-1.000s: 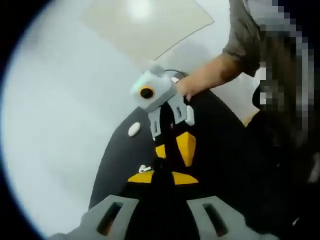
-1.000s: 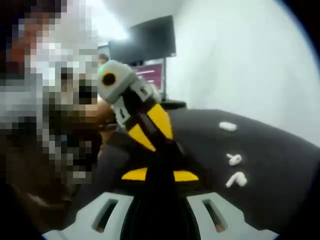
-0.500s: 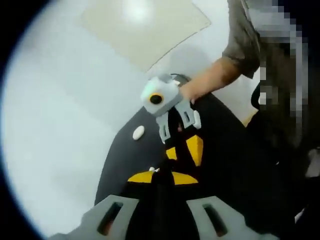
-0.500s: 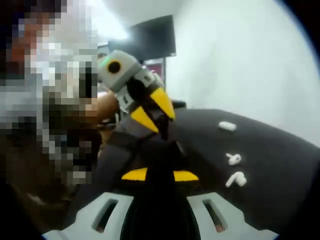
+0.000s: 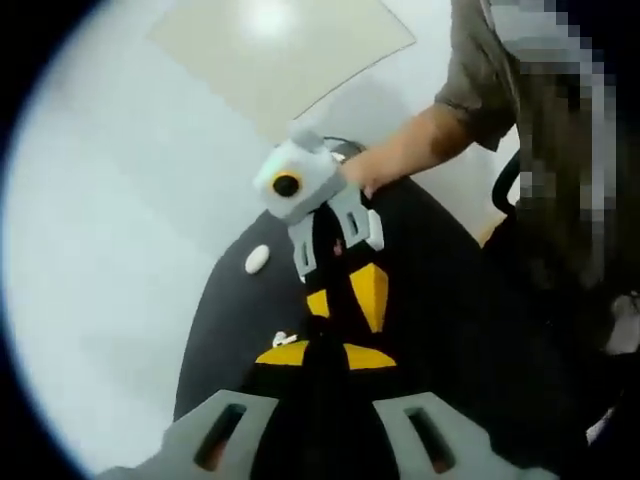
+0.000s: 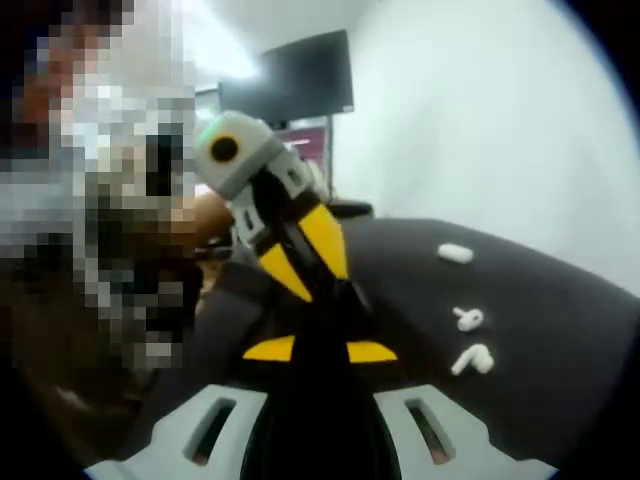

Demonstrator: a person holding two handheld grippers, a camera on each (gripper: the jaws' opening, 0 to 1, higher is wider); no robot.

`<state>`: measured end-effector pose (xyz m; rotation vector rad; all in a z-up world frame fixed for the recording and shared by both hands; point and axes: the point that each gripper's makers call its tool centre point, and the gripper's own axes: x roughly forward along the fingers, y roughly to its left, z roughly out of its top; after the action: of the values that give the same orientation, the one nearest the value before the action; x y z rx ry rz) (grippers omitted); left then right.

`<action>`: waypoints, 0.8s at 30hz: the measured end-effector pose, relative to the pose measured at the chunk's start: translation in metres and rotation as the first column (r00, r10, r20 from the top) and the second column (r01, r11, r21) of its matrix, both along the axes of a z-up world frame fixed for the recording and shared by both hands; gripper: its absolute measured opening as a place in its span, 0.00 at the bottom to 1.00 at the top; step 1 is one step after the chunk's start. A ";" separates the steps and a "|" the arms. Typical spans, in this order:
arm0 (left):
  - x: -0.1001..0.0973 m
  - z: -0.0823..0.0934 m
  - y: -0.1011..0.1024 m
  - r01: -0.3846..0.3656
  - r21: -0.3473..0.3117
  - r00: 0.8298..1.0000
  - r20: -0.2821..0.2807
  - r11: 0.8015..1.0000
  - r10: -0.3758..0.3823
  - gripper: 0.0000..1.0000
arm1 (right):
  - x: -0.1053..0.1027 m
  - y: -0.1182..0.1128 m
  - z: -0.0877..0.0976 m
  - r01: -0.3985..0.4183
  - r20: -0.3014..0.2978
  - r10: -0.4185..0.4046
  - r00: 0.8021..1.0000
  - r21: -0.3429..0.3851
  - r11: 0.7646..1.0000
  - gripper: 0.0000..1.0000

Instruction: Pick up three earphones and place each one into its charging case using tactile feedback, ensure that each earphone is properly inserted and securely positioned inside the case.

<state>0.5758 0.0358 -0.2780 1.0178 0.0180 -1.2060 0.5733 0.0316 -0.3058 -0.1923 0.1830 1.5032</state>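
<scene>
**While the two grippers meet tip to tip, three earphones lie loose on the dark worktop**

Since half a second ago, the left gripper (image 6: 338, 288) has dipped in the right gripper view. Its yellow fingers (image 6: 322, 240) now reach lower, close to that view's own yellow tips. The three earphones sit at the same spots in that view, so the camera has hardly shifted. In the left gripper view, the right gripper (image 5: 340, 322) now sits further to the left. The pale earphone beside it has slid the same way, which points to camera motion there.

Both grippers have matte grey bodies with slotted bases, and wedge-shaped yellow fingers with a dark strip between them. The tips of the two tools come together over the worktop (image 6: 540, 300). I cannot tell whether either pair of fingers is apart, together or clamped on something.

The worktop is matte black with a rounded edge. In the right gripper view three small glossy white earphones lie on it, well apart from the grippers. One is an oval earphone (image 6: 455, 254) farthest off. Nearer is a stubby earphone (image 6: 468, 319), and nearest is a stemmed earphone (image 6: 472, 359).

A person's bare forearm (image 5: 420, 150) comes out of a drab short sleeve (image 5: 480, 70) and holds the right gripper. A dark flat monitor (image 6: 290, 80) stands against a white wall (image 6: 480, 120).
</scene>
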 end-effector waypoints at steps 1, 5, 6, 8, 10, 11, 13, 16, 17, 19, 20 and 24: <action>0.000 0.000 0.000 0.002 0.002 1.000 0.003 1.000 -0.002 0.09 | 0.000 0.000 0.000 0.000 -0.001 0.000 1.000 -0.001 1.000 0.18; -0.002 0.005 -0.002 0.007 -0.038 0.999 -0.046 0.999 -0.009 0.14 | 0.000 0.000 0.000 0.000 0.001 0.000 1.000 -0.001 1.000 0.18; -0.004 0.007 -0.004 0.011 -0.067 0.997 -0.072 0.998 -0.016 0.16 | -0.001 0.000 0.000 -0.003 0.004 0.003 1.000 0.000 1.000 0.18; -0.004 0.008 -0.004 0.012 -0.075 0.997 -0.081 0.997 -0.018 0.17 | -0.002 0.000 0.000 -0.001 0.003 0.001 1.000 -0.002 1.000 0.18; -0.002 0.009 -0.002 0.008 -0.069 0.998 -0.059 0.998 -0.012 0.17 | -0.002 0.000 0.001 -0.001 0.002 0.001 1.000 -0.002 1.000 0.18; -0.002 0.009 0.000 0.006 -0.070 0.998 -0.057 0.998 -0.010 0.17 | -0.002 0.000 0.001 -0.001 0.002 0.001 1.000 -0.002 1.000 0.18; -0.002 0.010 0.003 -0.007 -0.117 0.994 -0.107 0.993 -0.005 0.19 | -0.002 -0.001 0.001 -0.001 0.002 0.001 1.000 -0.002 1.000 0.18; -0.003 0.006 0.013 -0.055 -0.218 0.952 -0.305 0.974 -0.015 0.28 | -0.002 -0.001 0.001 -0.001 0.004 0.001 1.000 -0.002 1.000 0.18; -0.002 0.004 0.016 -0.072 -0.247 0.934 -0.357 0.966 -0.021 0.30 | -0.002 -0.001 0.001 -0.001 0.005 0.001 1.000 -0.002 1.000 0.18; 0.003 0.000 0.022 -0.112 -0.302 0.900 -0.435 0.947 -0.033 0.30 | -0.002 -0.001 0.001 -0.002 0.007 0.002 1.000 -0.002 1.000 0.18; 0.007 -0.002 0.024 -0.126 -0.320 0.892 -0.450 0.939 -0.034 0.30 | -0.002 -0.001 0.001 -0.002 0.007 0.002 1.000 -0.002 1.000 0.18; 0.017 -0.016 0.025 -0.146 -0.327 0.873 -0.487 0.934 -0.034 0.29 | -0.002 -0.001 0.001 -0.003 0.003 0.003 1.000 -0.001 1.000 0.18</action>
<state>0.5928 0.0607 -0.2941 0.3749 0.2174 -1.3271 0.5717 0.0305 -0.3050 -0.1955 0.1806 1.5058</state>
